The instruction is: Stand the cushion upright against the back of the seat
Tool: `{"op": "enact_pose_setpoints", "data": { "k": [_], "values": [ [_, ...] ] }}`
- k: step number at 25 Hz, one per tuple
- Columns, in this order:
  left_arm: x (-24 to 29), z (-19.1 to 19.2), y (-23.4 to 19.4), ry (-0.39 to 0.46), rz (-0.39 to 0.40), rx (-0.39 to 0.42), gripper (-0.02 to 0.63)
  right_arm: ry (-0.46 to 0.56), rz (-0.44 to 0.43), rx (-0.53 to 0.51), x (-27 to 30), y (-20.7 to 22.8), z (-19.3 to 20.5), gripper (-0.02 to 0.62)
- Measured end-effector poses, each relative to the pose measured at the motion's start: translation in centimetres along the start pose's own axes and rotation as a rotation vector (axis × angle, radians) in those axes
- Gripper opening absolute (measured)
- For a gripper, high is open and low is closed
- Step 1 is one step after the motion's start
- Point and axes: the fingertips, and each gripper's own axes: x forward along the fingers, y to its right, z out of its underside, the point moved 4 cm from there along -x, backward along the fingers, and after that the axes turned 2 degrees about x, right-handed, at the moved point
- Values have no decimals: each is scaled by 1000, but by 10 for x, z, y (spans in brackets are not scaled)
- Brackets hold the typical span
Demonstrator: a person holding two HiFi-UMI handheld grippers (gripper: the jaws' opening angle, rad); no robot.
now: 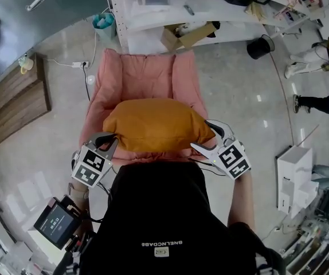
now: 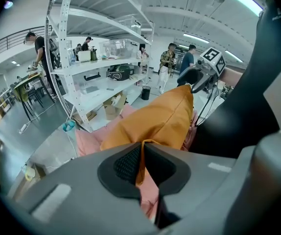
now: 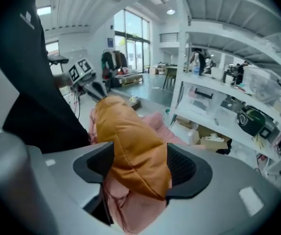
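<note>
The left claw (image 1: pixel 110 137) is closed on the left corner of the plump mustard-orange fabric cushion (image 1: pixel 153 125). Its own view shows a thin fold of the cloth pinched between the ribbed black pads (image 2: pixel 128 163). The right claw (image 1: pixel 202 134) stands wide open. The cushion's rounded right end (image 3: pixel 130 141) fills the gap between the jaws, bulging softly rather than being squeezed. The cushion spans the front part of the pink padded seat (image 1: pixel 144 76), from one raised arm to the other, apart from the quilted backrest. Only the head view shows the whole seat, the backrest's stitched panels and the glossy pale floor (image 1: pixel 239 79) around it. Whether the cushion rests on the seat or hangs just above it cannot be told from there. The left gripper view shows the cushion edge-on, tall and tapering, with a seam along its ridge. White metal shelving (image 2: pixel 89 67) stands beyond it. The right gripper view shows crumpled pink fabric (image 3: pixel 130 204) under the cushion's end.
</note>
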Motion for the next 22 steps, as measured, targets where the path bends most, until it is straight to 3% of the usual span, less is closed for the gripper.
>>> {"op": "enact_pose_setpoints", "data": {
  "k": [4,9,22],
  "values": [
    [6,2,-1,-23,-5,1,32,-160,14,-117,32,-9,15,312],
    [18,11,-5,-87,-32,13,32,-185,9,-107,54,-13,21,281],
    [58,38,9,-171,24,-4,31,-233,-3,-43,86,-28,54,250]
  ]
}}
